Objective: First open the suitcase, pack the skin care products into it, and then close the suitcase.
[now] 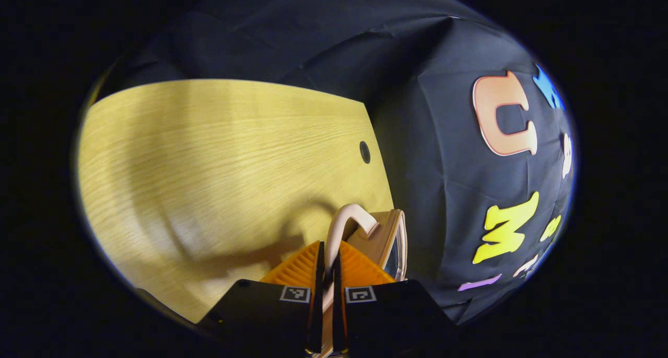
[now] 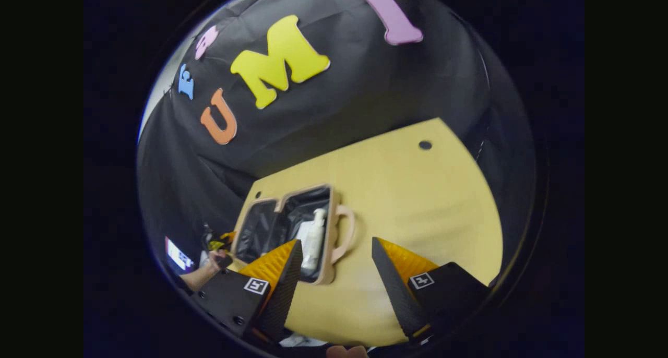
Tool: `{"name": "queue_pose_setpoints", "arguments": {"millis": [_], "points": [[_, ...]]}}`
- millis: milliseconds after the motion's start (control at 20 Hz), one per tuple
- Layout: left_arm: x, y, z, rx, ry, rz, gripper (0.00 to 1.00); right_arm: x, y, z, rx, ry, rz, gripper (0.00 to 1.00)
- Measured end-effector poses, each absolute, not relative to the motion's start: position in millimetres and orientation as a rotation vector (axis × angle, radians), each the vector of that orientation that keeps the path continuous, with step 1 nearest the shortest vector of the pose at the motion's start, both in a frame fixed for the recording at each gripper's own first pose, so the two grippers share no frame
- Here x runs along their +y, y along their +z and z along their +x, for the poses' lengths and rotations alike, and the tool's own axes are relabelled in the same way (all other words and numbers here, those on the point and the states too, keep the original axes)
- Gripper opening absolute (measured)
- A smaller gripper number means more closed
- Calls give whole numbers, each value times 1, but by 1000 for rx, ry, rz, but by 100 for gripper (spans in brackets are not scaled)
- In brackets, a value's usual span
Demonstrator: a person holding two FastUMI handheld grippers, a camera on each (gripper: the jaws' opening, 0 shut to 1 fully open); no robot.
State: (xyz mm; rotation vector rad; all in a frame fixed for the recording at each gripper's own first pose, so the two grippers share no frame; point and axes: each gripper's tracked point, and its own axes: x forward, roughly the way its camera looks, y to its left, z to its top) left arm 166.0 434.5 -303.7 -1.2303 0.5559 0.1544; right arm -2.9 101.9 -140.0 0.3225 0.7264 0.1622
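Hand-held gripper (image 1: 326, 274) clamps suitcase (image 1: 383, 238) handle.

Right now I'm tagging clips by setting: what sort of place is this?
Probably a staged recording booth, not a home: black cloth wall, a bare wooden table, and an open suitcase on it.

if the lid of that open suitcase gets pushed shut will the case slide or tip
The suitcase lies open and flat on the table, so tipping seems unlikely. It looks small and holds one white bottle, so it is probably light and may slide on the smooth wood. Its shell looks stiff.
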Motion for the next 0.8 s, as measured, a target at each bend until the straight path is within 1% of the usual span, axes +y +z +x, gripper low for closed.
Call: {"name": "queue_pose_setpoints", "arguments": {"millis": [150,250,400,550,700,800], "points": [[431,-242,169,460,149,-1143,7,53,-114,6,566,9,249,79],[416,-199,167,410,138,-995,6,31,-99,3,503,-45,258,79],[378,-134,168,335,97,-789,6,9,-90,-3,460,-80,274,79],[323,-83,162,254,56,-624,6,-8,-87,-12,440,-87,275,80],[262,-55,151,204,29,-465,5,-26,-79,-19,416,-92,255,80],[211,-41,143,182,-12,-366,6,-39,-70,-26,393,-99,227,79]]}}
